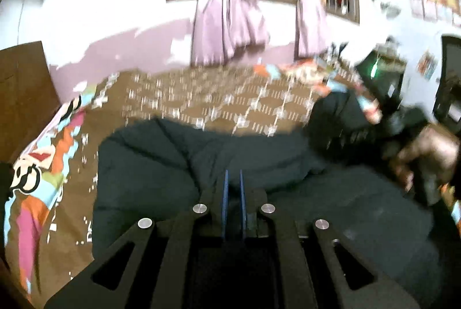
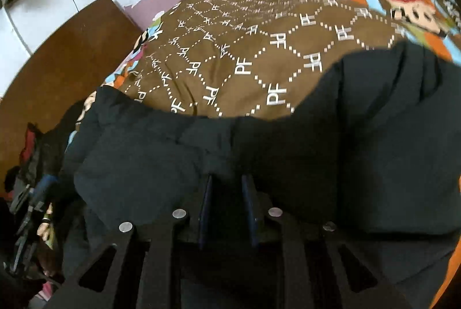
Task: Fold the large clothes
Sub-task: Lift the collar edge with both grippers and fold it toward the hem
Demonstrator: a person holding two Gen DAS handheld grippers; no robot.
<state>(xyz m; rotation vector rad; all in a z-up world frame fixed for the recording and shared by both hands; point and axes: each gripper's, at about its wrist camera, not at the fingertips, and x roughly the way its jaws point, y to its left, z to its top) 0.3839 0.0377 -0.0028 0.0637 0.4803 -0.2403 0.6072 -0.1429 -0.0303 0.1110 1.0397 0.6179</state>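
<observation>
The dark padded jacket (image 1: pixel 178 153) lies spread across the near half of the bed, its bulk puffed into soft ridges, and the brown bedcover (image 1: pixel 219 95) with its white diamond pattern shows bare beyond it, toward the wall. It sits there because the bed gives a wide, flat place to lay out a large garment, and the free cover on the far side leaves room to turn a part over.

The left tongs (image 1: pixel 233 182) hang low over the middle of the jacket with their blue pads drawn close together, only a thin slit between them. Whether any cloth is pinched in that slit cannot be told; the blur hides it. In the right wrist view the right tongs (image 2: pixel 227 188) have their pads set further apart, and a dark fold of the jacket (image 2: pixel 288 153) rises right at their tips and seems to sit between them, which suggests a hold on the near edge so that it can be lifted and carried over. Whether the pads actually press on the cloth is not clear.

At the right of the left wrist view the person's right hand (image 1: pixel 426 153) appears blurred. Purple curtains (image 1: pixel 230 20) hang on the far wall.
</observation>
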